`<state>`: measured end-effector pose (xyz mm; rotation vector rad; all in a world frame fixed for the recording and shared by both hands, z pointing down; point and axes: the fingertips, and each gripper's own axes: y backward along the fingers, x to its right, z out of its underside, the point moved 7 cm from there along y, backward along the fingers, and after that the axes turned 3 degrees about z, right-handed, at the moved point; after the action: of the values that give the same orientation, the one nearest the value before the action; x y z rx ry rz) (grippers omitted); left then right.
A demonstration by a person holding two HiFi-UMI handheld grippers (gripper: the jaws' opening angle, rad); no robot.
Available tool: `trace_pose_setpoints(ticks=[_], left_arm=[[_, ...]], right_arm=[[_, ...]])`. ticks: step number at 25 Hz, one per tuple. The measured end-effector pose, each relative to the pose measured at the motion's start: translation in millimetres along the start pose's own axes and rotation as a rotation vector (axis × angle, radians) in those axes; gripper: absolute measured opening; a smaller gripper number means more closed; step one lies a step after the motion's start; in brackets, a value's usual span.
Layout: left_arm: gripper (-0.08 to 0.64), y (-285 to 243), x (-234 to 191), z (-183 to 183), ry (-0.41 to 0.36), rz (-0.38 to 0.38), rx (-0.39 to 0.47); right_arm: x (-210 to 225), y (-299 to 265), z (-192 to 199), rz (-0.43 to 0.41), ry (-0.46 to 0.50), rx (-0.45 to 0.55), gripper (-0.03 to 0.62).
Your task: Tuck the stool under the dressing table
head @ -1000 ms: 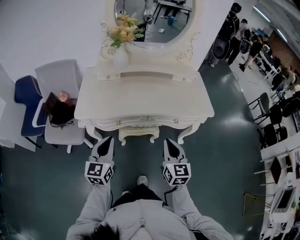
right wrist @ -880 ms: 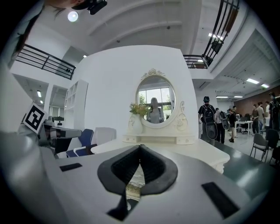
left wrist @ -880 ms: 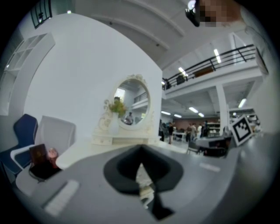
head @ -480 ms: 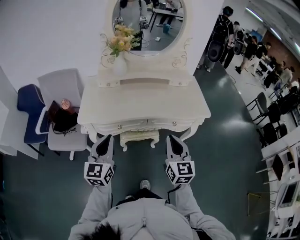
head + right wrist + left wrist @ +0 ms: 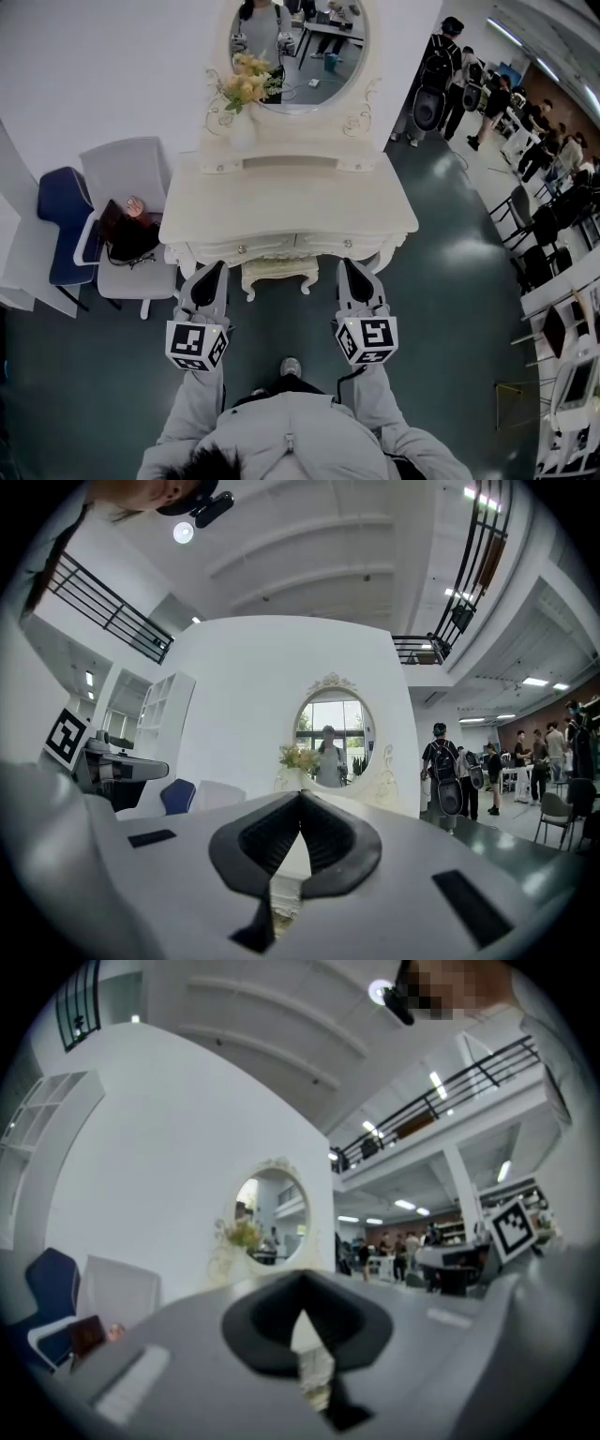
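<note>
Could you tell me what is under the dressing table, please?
A cream stool sits under the dressing table. Only its front edge and two front legs show in the head view; the tabletop covers the rest.

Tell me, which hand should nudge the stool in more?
Left, only just. The left gripper and right gripper both sit shut beside the stool under the dressing table; the left looks slightly closer to it.

Pale grey long-sleeved top (image 5: 286,441), dark trousers (image 5: 277,392), pale shoe (image 5: 289,366).
</note>
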<state>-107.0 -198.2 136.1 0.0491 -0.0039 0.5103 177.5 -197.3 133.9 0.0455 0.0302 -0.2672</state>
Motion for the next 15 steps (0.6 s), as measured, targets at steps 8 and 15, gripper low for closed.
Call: trace_pose_setpoints(ticks=[8, 15], left_arm=[[0.005, 23.3, 4.5, -27.7, -0.023, 0.010, 0.076], [0.005, 39.4, 7.4, -47.0, -0.048, 0.011, 0.125]], right_arm=[[-14.3, 20.7, -25.5, 0.019, 0.005, 0.057, -0.006], [-26.6, 39.9, -36.5, 0.037, 0.007, 0.085, -0.006]])
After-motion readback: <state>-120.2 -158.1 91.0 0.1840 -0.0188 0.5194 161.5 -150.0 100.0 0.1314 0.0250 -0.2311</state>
